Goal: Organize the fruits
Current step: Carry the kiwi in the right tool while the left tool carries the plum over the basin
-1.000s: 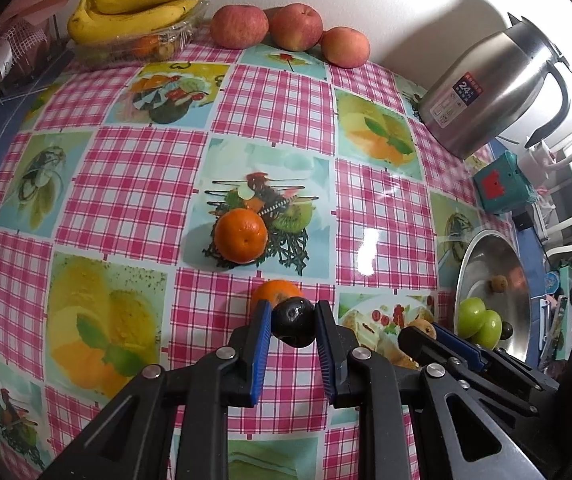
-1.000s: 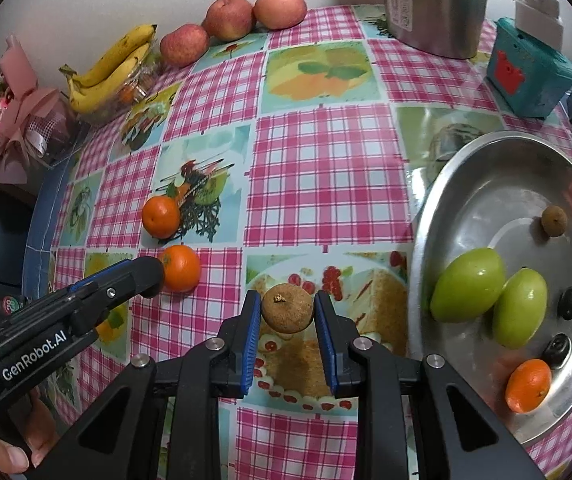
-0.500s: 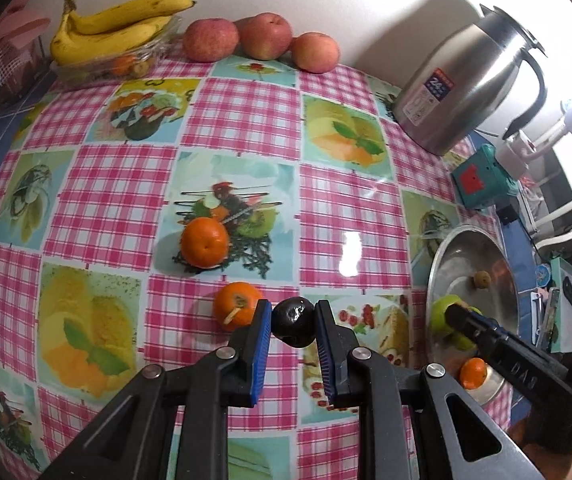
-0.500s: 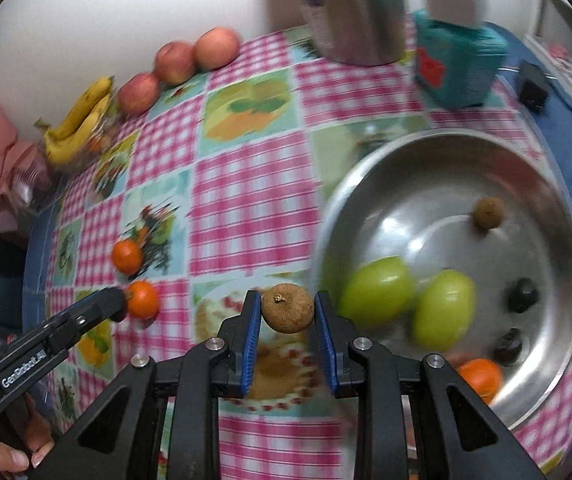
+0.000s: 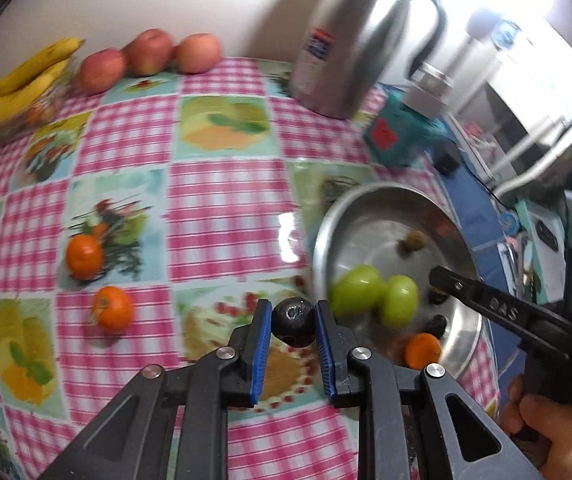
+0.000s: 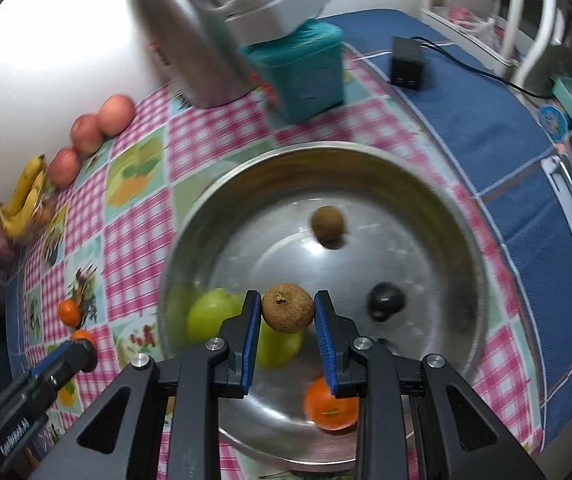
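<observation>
Left gripper: the left gripper [image 5: 293, 322] is clenched on a small round black fruit [image 5: 293, 321], pinched at its widest girth between the blue pads so it cannot roll free.
Right gripper: the right gripper [image 6: 287, 314] grasps a small round brown rough-skinned fruit [image 6: 287, 308] the same way, stem scar up.
Where the carried fruits are: the brown one hangs over the wide round steel basin [image 6: 473, 264]; the black one is above the pink-checked, fruit-printed bench [image 5: 222, 184], just beside the basin's near rim.
Basin contents: two green oval fruits [image 5: 373, 298], an orange mandarin [image 6: 331, 404], another brown fruit [image 6: 327, 222] and a black one [image 6: 385, 300], gathered there as the sorting spot.
Left on the bench: two orange mandarins [image 5: 98, 280], well apart from the basin.
Back row: yellow bananas [image 5: 22, 80] and three red apples [image 5: 148, 58] sit along the wall, out of the way.
Judgement: both small fruits look bound for the basin; the right seems nearer to release.
</observation>
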`<state>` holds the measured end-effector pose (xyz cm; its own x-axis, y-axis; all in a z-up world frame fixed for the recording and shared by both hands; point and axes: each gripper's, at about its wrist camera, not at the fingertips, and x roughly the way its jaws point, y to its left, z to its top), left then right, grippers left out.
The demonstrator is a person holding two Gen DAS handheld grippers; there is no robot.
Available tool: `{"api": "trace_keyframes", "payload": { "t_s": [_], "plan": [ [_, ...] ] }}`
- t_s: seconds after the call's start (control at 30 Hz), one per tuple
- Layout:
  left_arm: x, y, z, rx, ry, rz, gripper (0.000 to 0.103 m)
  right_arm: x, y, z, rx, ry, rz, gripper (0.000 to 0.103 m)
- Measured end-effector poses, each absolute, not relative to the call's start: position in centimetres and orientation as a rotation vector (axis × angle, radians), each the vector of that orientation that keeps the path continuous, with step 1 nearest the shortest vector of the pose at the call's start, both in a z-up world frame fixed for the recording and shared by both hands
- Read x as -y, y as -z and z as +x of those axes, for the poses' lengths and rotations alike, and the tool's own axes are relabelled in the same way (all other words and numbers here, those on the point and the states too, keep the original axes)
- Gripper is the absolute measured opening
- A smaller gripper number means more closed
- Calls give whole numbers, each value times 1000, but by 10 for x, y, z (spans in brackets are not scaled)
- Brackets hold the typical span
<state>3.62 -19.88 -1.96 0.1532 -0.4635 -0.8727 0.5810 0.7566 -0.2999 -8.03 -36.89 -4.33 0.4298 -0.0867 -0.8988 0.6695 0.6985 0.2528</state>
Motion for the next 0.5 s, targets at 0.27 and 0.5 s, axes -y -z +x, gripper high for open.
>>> {"api": "trace_keyframes", "payload": {
  "t_s": [0.27, 0.5],
  "plan": [
    [237, 26, 3, -1169, 835, 232, 23, 380, 45, -91, -1027, 551, 679, 28],
    [250, 37, -6, -1178, 840, 285, 24, 383, 57, -92, -1068, 558, 694, 28]
  ]
}}
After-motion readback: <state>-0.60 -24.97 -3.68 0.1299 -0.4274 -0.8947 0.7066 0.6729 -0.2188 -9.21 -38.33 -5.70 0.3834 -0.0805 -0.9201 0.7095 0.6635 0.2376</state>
